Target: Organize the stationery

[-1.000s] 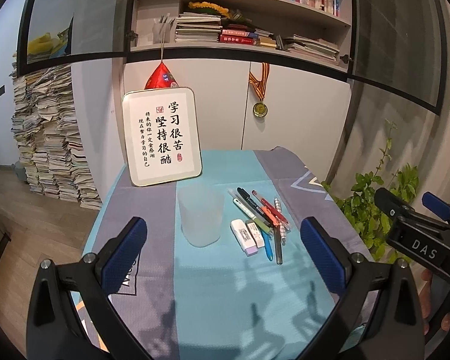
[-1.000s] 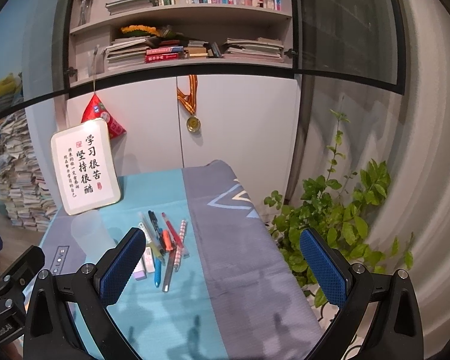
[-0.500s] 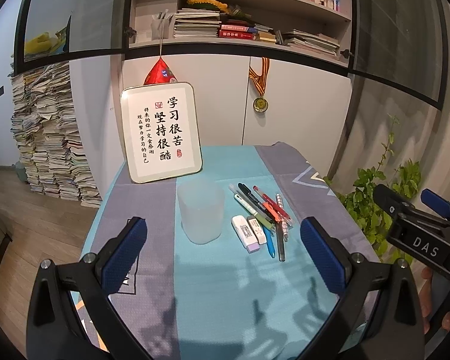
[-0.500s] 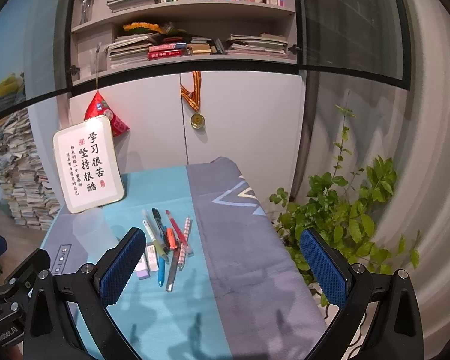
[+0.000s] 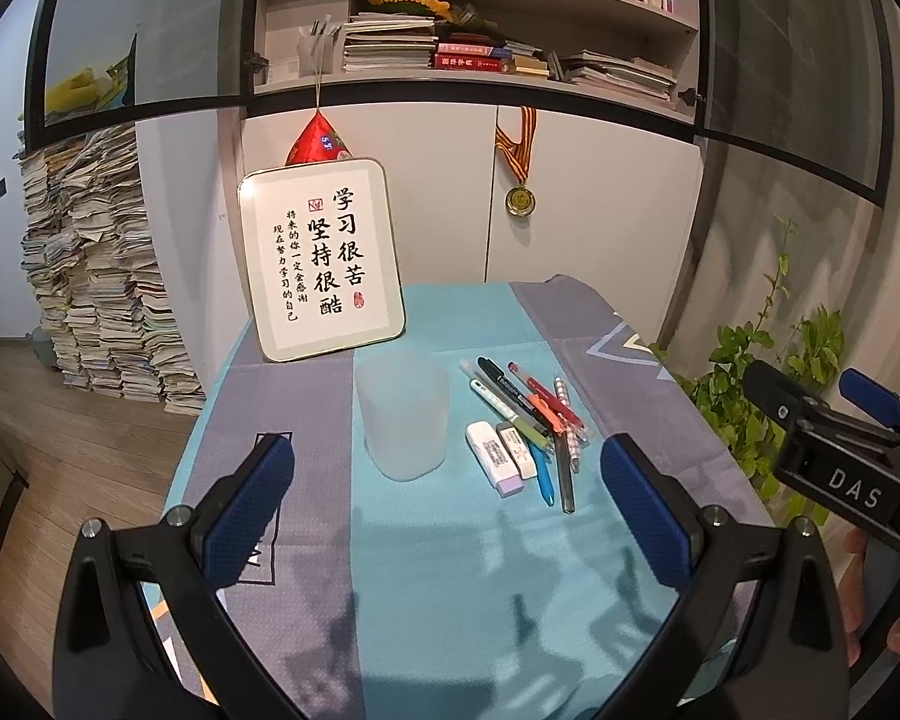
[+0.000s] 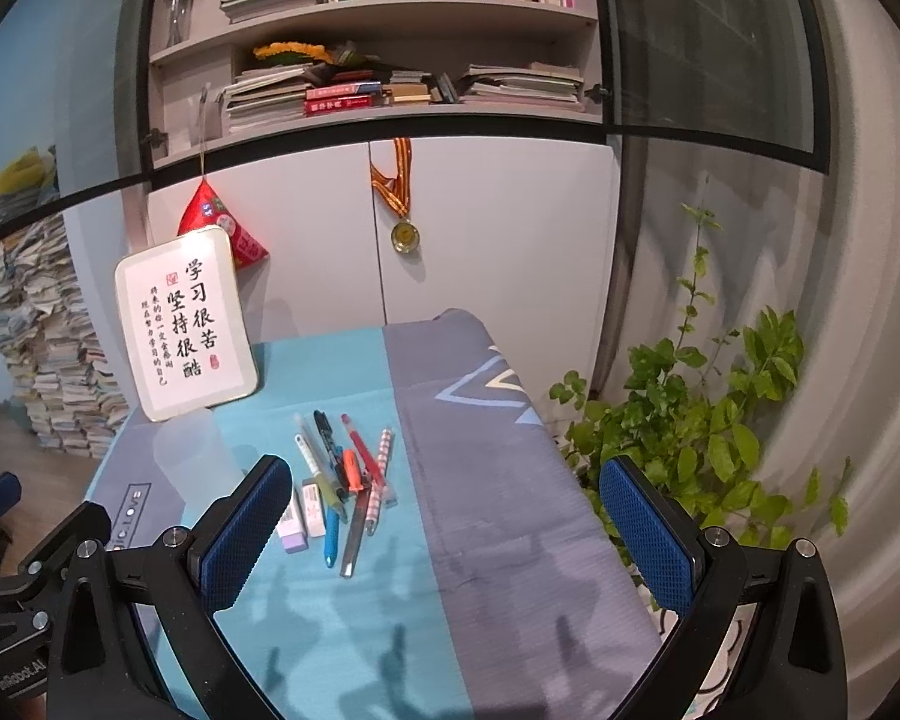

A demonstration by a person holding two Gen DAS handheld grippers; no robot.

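here, teal-grey tablecloth — bookshelf behind; both grippers spread, empty.

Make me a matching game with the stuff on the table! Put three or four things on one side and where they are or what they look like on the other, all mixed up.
Things:
1. frosted cup
2. framed sign
3. purple-tipped eraser
4. medal

Descriptions:
A. hangs on the cabinet door by a striped ribbon
B. lies flat on the left edge of the pen pile
C. stands upright, left of the pens
D. leans at the back of the table, with black writing

Pairs: 1-C, 2-D, 3-B, 4-A
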